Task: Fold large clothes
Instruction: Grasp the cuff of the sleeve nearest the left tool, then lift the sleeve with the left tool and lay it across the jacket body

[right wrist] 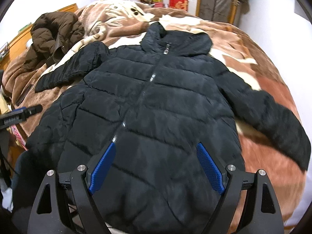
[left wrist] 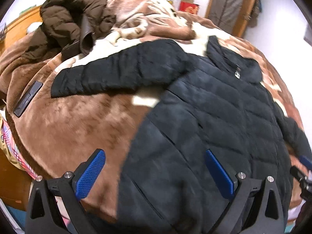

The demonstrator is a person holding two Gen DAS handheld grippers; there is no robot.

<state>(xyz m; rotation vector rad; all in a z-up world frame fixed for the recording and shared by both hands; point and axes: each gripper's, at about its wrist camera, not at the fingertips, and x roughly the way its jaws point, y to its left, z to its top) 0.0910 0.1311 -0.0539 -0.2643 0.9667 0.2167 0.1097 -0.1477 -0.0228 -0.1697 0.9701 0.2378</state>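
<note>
A black quilted puffer jacket [right wrist: 156, 101] lies flat and zipped, front up, on a brown and cream blanket, collar far, hem near me. Both sleeves spread outward; the left sleeve [left wrist: 117, 72] points left, the right sleeve [right wrist: 273, 117] points right. My left gripper [left wrist: 156, 167] is open and empty above the jacket's lower left edge [left wrist: 195, 136]. My right gripper [right wrist: 156, 161] is open and empty above the jacket's lower front. The left gripper's tip shows in the right wrist view [right wrist: 29, 110] beside the hem's left side.
A brown puffer coat [right wrist: 52, 37] lies crumpled at the bed's far left; it also shows in the left wrist view [left wrist: 72, 17]. A dark flat case [left wrist: 28, 98] rests on the blanket [left wrist: 74, 120]. Boxes [right wrist: 176, 0] and a door [right wrist: 218, 0] stand behind the bed.
</note>
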